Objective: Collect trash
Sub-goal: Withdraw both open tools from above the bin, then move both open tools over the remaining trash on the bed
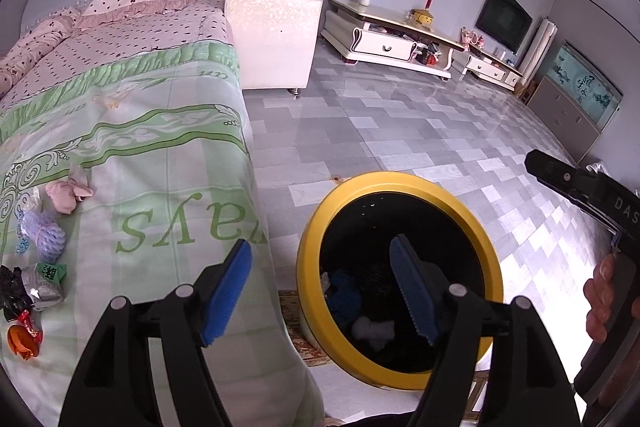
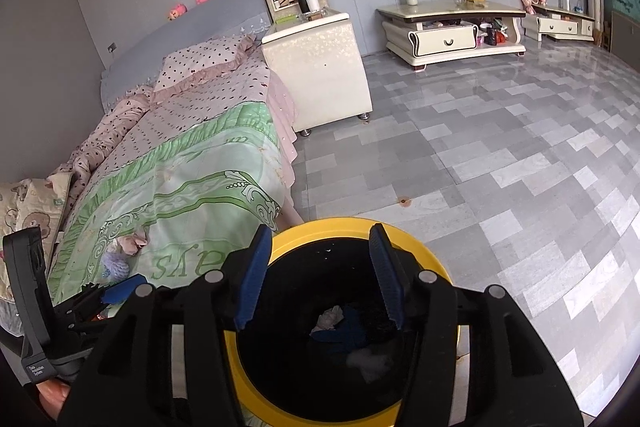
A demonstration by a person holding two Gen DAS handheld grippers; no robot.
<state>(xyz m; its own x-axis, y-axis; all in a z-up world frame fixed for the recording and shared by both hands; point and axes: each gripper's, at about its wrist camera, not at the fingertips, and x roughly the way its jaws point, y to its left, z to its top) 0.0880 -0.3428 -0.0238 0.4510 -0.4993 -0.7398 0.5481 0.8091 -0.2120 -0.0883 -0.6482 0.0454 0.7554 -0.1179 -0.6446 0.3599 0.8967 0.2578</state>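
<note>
We see yellow-rimmed bin (image 1: 400, 183) on floor, tight against bed's side edge, likely so trash on bed goes straight in. Scraps (image 2: 332, 319) already lie inside bin. More trash (image 1: 40, 287) waits on bed (image 1: 168, 155) near its foot edge. Right tongs (image 2: 318, 277) over bin mouth, part spread, pinching nothing. Left tongs (image 1: 320, 293) spread wide, empty, straddling bed edge and bin rim.
</note>
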